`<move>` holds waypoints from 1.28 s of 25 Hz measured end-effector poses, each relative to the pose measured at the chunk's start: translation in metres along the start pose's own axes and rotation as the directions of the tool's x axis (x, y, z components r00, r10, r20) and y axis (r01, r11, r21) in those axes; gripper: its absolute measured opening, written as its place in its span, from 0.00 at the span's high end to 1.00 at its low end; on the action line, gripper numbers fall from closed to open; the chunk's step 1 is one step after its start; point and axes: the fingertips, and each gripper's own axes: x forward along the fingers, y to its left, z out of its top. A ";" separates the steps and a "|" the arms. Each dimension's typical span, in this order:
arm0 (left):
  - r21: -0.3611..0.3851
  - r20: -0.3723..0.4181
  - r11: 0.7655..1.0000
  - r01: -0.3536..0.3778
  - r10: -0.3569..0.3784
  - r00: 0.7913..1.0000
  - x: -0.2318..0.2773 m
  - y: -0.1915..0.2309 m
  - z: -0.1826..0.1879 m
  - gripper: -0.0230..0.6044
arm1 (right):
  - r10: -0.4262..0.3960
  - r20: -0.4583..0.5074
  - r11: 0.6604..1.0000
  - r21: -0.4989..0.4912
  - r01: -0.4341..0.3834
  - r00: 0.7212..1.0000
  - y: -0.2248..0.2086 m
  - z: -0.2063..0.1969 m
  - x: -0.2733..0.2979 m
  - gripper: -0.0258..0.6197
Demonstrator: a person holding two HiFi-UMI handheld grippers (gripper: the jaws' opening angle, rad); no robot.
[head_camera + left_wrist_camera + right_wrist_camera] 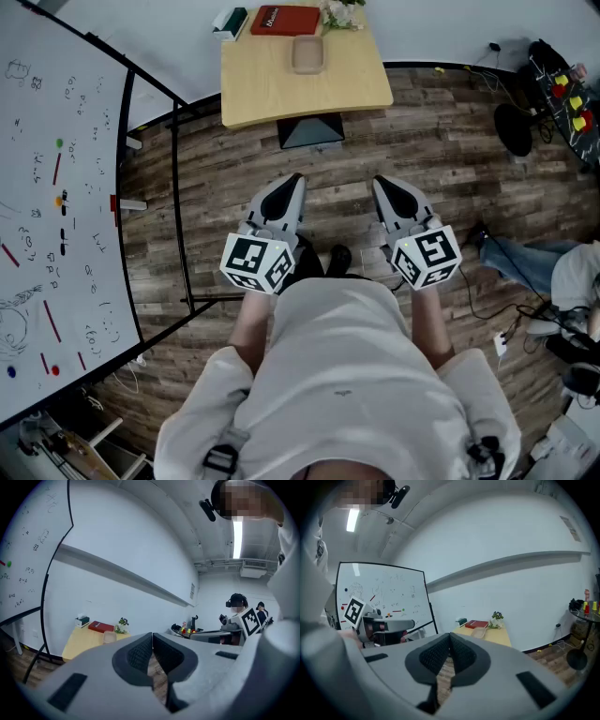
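Observation:
I hold both grippers side by side at waist height over a wooden floor, well short of a small wooden table (272, 94). My left gripper (294, 178) has its jaws pressed together with nothing between them, and so does my right gripper (380, 181). On the table lie a red book (285, 20), a clear shallow tray (307, 53), a tissue box (230, 21) and a small plant (339, 14). The same table (82, 641) shows beyond the left gripper's (152, 635) jaws, and beyond the right gripper's (450, 635) jaws the table (494, 637) shows again.
A whiteboard on a black frame (56, 206) stands along my left. At the right a seated person (548, 267) has cables on the floor nearby, with a black stand (514, 128) and a rack of coloured things (572, 98) farther back. The white wall lies behind the table.

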 end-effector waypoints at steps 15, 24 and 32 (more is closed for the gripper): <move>0.029 -0.014 0.999 -0.018 0.018 1.000 -0.002 -0.016 -0.006 0.96 | 0.002 0.008 1.000 -0.021 -0.002 1.000 -0.006 -0.001 -0.013 0.96; 0.019 -0.017 0.999 -0.035 0.035 0.999 -0.005 -0.008 -0.007 0.96 | -0.011 0.006 0.999 0.036 0.011 1.000 -0.011 -0.008 -0.011 0.96; 0.012 -0.028 0.999 -0.036 0.037 0.999 -0.008 0.001 -0.010 0.96 | -0.016 -0.003 0.999 0.038 0.016 1.000 -0.007 -0.009 -0.004 0.95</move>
